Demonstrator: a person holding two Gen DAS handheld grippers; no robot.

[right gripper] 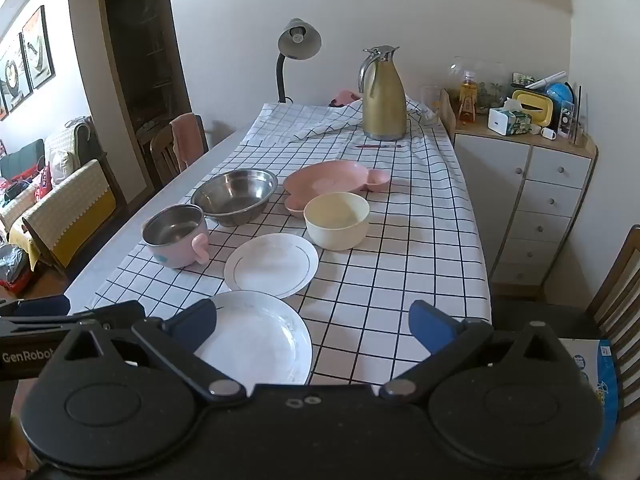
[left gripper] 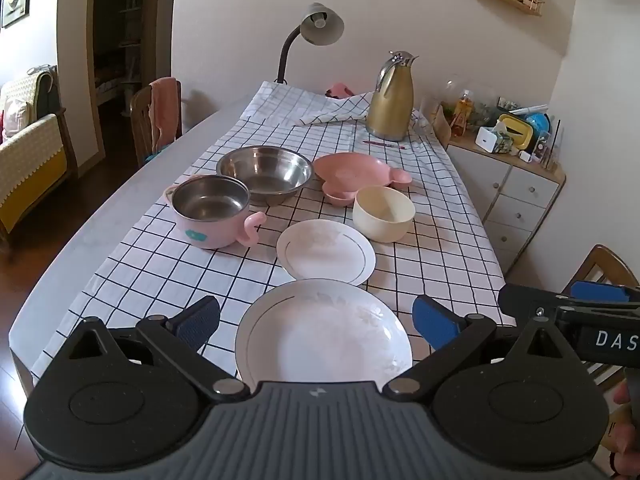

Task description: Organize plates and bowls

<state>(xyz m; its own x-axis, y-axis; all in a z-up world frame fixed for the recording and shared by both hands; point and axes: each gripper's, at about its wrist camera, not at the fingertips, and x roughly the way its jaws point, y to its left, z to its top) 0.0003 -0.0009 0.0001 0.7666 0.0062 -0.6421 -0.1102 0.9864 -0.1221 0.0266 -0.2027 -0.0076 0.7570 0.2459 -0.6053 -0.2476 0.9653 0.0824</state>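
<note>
A large white plate [left gripper: 324, 336] lies at the near edge of the checked tablecloth, right under my open left gripper [left gripper: 316, 320]. Behind it lies a smaller white plate [left gripper: 326, 250]. Further back stand a cream bowl [left gripper: 384, 212], a pink mouse-shaped plate [left gripper: 352, 172], a large steel bowl [left gripper: 264, 172] and a pink-handled steel bowl [left gripper: 212, 210]. My right gripper [right gripper: 312, 324] is open and empty above the table's near edge, right of the large plate [right gripper: 256, 340]. The same dishes show in the right wrist view: small plate [right gripper: 272, 266], cream bowl [right gripper: 336, 220].
A gold thermos jug [left gripper: 390, 98], a red pen [left gripper: 384, 144] and a desk lamp [left gripper: 316, 28] stand at the table's far end. A drawer cabinet [right gripper: 532, 200] with clutter stands at the right. Wooden chairs sit at left [left gripper: 156, 120] and right [right gripper: 616, 280].
</note>
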